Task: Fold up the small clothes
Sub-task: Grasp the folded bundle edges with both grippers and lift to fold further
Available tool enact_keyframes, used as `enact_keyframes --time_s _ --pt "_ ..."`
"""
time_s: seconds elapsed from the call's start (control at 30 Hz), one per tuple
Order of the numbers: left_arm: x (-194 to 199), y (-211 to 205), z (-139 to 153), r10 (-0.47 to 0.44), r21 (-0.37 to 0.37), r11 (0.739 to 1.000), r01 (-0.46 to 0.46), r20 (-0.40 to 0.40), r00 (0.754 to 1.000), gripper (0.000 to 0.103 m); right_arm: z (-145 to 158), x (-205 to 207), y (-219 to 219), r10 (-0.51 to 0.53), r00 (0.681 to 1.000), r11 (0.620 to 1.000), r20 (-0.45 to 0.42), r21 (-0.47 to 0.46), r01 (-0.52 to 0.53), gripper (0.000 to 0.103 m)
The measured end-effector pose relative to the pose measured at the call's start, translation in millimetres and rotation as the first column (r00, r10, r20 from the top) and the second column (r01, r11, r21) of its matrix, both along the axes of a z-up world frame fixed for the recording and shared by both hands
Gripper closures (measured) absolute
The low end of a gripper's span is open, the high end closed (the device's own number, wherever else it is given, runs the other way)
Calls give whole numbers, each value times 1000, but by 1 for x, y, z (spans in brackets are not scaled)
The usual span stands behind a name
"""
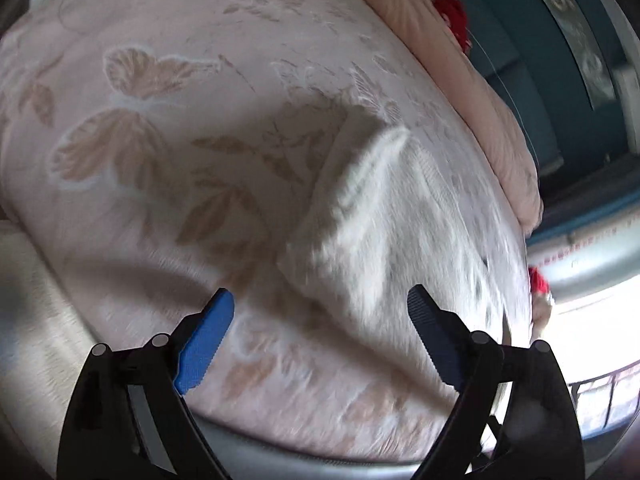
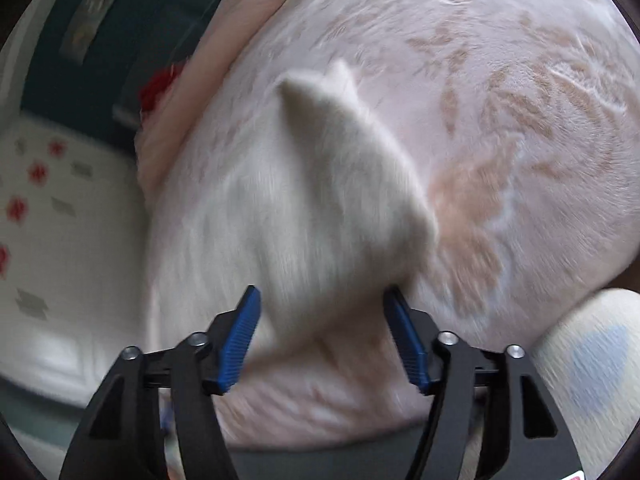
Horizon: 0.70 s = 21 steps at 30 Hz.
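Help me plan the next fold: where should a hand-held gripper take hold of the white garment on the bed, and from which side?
Probably the near hem of the white garment, approached from the bed's near edge. In the right wrist view the right hand-held gripper is open with that edge between its fingers. The far end stands up in a loose peak, which motion blur obscures. The left hand-held gripper is open too, beside the cloth.

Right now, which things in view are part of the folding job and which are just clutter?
Job:
- white garment, lying on the bed
- left hand-held gripper, open, holding nothing
- right hand-held gripper, open, garment between its fingers, not clamped
- floral bedspread, the work surface

Lying about:
- pink quilt along the bed edge
- red item beyond it, too blurred to identify
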<state>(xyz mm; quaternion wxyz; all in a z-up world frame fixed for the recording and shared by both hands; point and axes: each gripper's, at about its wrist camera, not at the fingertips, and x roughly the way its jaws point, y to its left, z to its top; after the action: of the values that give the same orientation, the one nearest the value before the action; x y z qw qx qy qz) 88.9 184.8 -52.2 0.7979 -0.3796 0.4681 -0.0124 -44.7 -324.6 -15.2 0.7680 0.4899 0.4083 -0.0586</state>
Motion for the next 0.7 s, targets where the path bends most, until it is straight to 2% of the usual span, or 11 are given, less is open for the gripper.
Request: enact_keyframes --time_s 0.07,0.13,0.2,0.23,0.27,0.33,0.43,0.5,0.6,0.63,0.7 --pt "12 -2 -5 24 -16 1000 -25 -23 999 17 -8 11 -7 -53 999 996 0 72 53 36" --pt "24 -3 -6 36 -18 999 -37 -32 999 17 -9 19 -8 -73 997 994 1 86 72 39" --pt "36 -5 -3 17 -12 1000 -18 -47 999 30 0 29 -7 -59 998 997 7 51 58 73" --pt "40 -6 -1 0 -21 1000 -1 -50 999 50 7 32 -5 -51 999 998 13 32 51 85" --pt "45 -6 2 -3 -6 1000 3 -75 997 63 19 34 -4 -48 998 999 45 15 48 86" --pt "44 0 12 10 -27 1000 -12 -67 998 74 47 34 -1 -10 997 999 80 -37 13 87" --pt "34 11 34 1 -61 998 -4 -40 999 79 84 24 14 91 992 990 87 -118 -81 88" --pt "19 16 55 -36 -37 999 35 -29 999 81 96 12 24 163 985 968 49 -200 -150 88" --pt "-11 23 73 -85 48 995 87 -43 995 85 86 -25 42 248 965 915 -83 -308 -261 88" --pt "-21 26 75 -91 84 992 95 -52 994 90 69 -35 45 267 952 899 -149 -316 -302 87" --pt "-42 34 62 -116 122 984 128 -97 988 90 37 -50 45 273 935 905 -225 -270 -329 85"
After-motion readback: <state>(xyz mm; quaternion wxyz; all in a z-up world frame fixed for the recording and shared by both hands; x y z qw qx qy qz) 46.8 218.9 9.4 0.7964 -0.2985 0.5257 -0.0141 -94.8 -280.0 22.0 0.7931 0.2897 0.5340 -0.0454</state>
